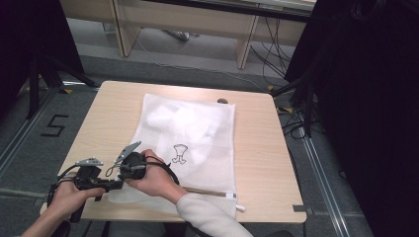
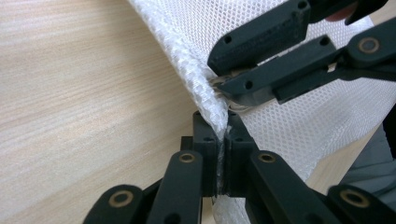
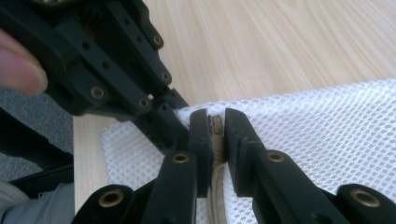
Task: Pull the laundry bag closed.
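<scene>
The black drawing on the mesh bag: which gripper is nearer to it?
Right. The right gripper sits just left of the drawing; the left gripper is farther off, at the mesh bag corner.

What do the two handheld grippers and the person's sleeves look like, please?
Both the left gripper and the right gripper are black, built from linked bars with brass-coloured pivot pins, ending in blocky fingers. Each carries a grey three-cornered plate on top, and a black cable trails from each. The right forearm wears a white knit sleeve.

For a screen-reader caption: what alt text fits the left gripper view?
Left gripper clamps the white mesh bag's edge, fingers shut. Just above, the right gripper pinches the same edge. Light wooden table lies beneath.
</scene>
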A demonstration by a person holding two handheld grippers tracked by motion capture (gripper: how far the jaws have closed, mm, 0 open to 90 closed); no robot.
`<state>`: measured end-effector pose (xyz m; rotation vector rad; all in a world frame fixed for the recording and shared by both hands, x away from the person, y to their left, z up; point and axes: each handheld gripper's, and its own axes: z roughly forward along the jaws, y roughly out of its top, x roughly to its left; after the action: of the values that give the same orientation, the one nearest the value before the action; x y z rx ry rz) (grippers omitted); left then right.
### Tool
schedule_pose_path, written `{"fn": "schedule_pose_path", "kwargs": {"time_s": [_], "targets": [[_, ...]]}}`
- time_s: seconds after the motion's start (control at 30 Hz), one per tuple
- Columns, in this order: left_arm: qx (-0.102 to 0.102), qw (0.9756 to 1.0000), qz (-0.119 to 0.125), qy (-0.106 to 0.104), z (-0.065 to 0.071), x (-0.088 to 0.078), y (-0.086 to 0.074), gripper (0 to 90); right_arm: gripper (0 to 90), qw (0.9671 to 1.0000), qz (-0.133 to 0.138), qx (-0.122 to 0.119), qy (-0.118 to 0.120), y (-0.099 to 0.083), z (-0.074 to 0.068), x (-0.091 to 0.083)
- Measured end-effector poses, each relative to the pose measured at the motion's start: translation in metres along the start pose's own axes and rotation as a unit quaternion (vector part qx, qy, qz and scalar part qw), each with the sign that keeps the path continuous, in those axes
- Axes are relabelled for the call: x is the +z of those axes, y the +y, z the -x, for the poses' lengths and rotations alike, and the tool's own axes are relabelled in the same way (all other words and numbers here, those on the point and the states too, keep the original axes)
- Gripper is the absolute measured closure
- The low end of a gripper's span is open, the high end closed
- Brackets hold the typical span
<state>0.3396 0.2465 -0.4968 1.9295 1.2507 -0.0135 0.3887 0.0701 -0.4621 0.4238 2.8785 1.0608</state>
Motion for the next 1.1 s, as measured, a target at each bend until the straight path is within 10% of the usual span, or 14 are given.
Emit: {"fn": "schedule_pose_path", "kwargs": {"time_s": [1.1], "targets": [[-0.006,0.9999,0.007,-0.008,0.001,-0.003,0.001,86.0,82.5,0.9993,-0.038,0.006,0.004,-0.017,0.003,0.001]]}}
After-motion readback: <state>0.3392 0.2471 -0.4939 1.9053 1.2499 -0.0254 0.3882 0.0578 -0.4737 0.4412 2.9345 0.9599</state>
